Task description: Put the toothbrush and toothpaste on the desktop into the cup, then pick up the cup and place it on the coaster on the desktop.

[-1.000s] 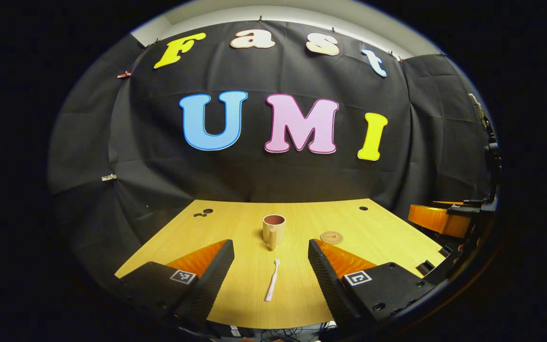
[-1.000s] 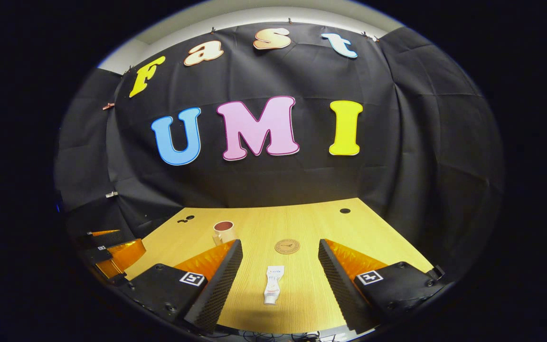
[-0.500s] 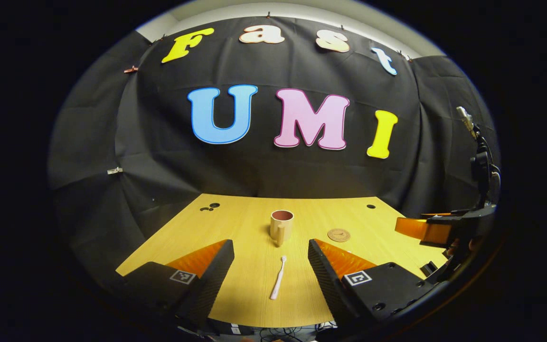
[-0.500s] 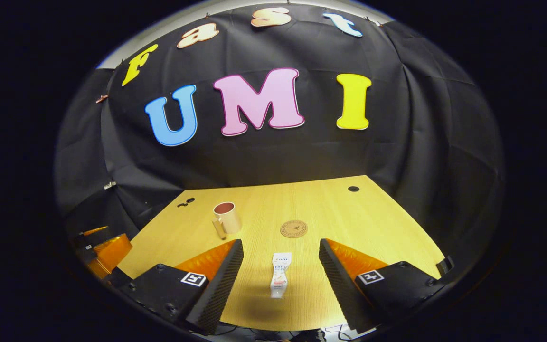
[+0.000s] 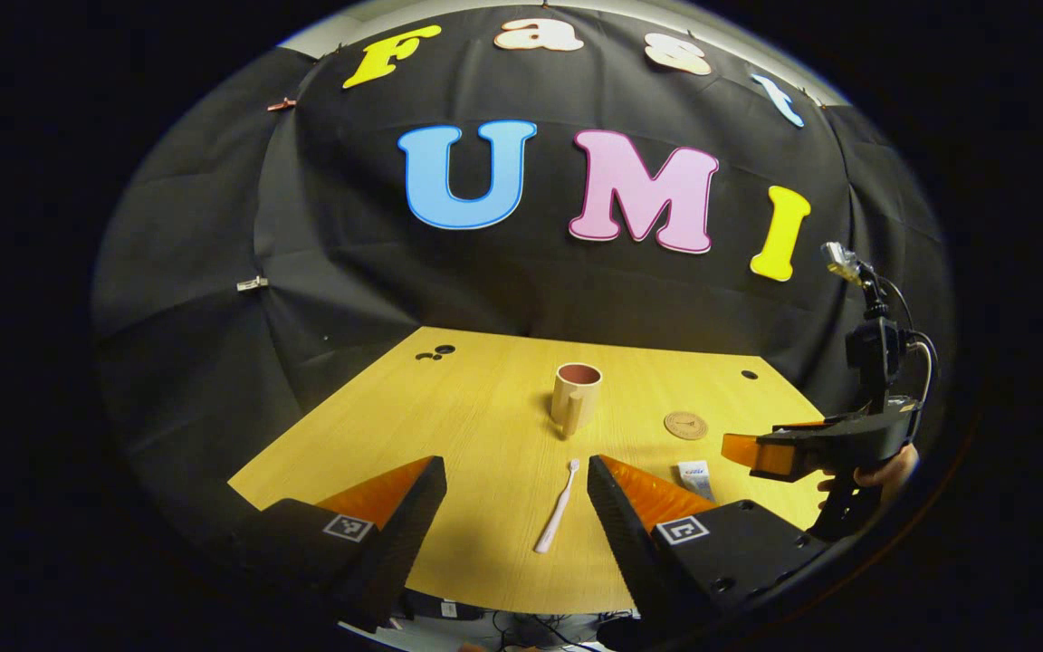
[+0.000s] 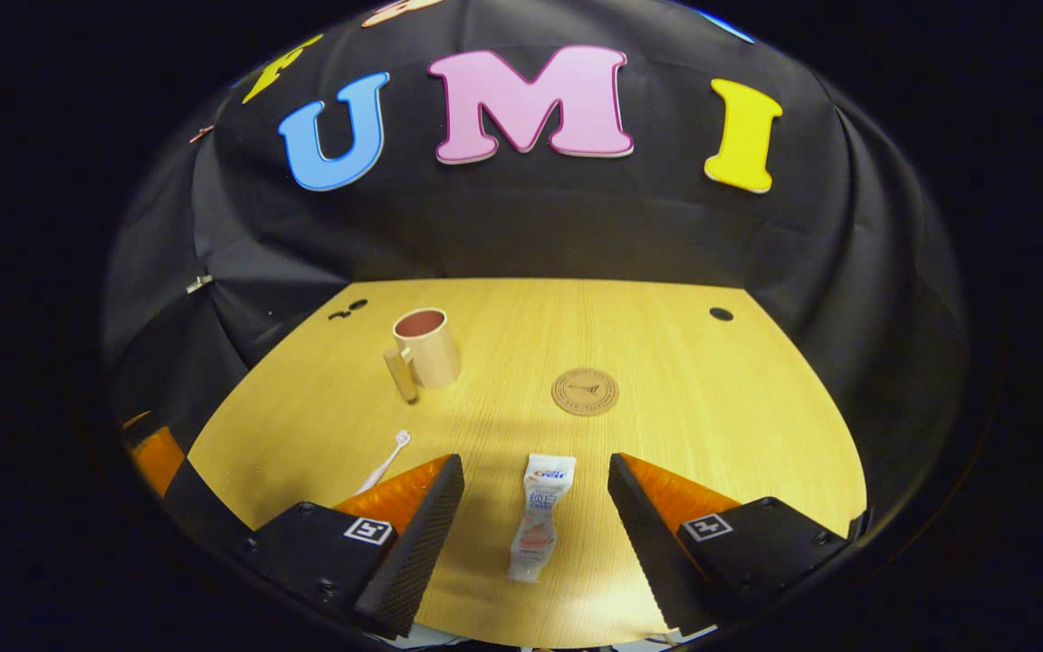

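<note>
Left gripper [image 5: 514,471] poised above the near edge of the wooden surface [image 5: 449,426], jaws released and spread wide, nothing between the pads. White toothbrush [image 5: 557,518] lying flat in the gap between those jaws, head pointing away toward the cup [image 5: 575,397], touching neither finger. Beige cup upright farther ahead, well beyond the jaw tips, handle turned toward the camera, interior dark red. Round brown coaster [image 5: 685,426] ahead and to the right of the jaws, apart from the cup. Part of the toothpaste [image 5: 695,476] visible just past the right finger. Other gripper held in a hand [image 5: 879,471] at the right edge of the left gripper view, above the surface.

Right gripper [image 6: 532,475] likewise hovering over the surface [image 6: 712,426], jaws released and wide apart. White toothpaste [image 6: 540,516] tube lying lengthwise between them, clear of both fingers. Coaster [image 6: 584,391] just ahead of the jaws, slightly right. Cup [image 6: 427,349] ahead and to the left, well apart from the coaster. Toothbrush [image 6: 384,465] head peeking out beyond the left finger
</note>
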`<state>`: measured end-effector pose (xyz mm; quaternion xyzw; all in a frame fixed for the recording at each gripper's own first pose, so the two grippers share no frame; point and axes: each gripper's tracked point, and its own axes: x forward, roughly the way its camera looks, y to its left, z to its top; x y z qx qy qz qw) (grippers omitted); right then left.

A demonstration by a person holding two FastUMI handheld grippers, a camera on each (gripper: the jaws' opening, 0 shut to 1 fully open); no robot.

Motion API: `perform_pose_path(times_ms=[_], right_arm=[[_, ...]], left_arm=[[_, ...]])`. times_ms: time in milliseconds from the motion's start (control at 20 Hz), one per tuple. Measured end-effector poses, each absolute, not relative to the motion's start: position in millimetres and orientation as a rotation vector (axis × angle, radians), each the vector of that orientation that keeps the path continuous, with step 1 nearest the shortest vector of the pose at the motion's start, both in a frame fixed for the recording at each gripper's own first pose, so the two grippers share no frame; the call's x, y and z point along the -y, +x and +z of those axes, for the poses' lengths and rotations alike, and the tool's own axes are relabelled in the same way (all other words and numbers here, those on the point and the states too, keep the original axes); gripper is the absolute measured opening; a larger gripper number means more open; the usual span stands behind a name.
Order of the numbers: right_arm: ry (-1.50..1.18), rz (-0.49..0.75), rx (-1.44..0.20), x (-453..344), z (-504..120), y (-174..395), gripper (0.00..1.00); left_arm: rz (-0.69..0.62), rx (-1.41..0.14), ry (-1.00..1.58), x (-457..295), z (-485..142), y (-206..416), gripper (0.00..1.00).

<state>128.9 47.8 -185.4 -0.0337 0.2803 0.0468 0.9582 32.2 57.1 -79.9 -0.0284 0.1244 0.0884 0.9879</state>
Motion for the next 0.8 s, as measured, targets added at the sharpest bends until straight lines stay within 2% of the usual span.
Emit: perform_pose_path(times_ms=[400, 800], right_arm=[[-0.088, 0.038, -0.760, -33, -273, 142, 0.99], [-0.072, -0.020, -0.878, -30, -319, 145, 0.99]], left_arm=[[0.237, -0.337, -0.042, -59, -109, 40, 0.98], [0.214, -0.391, -0.003, -52, -124, 49, 0.97]])
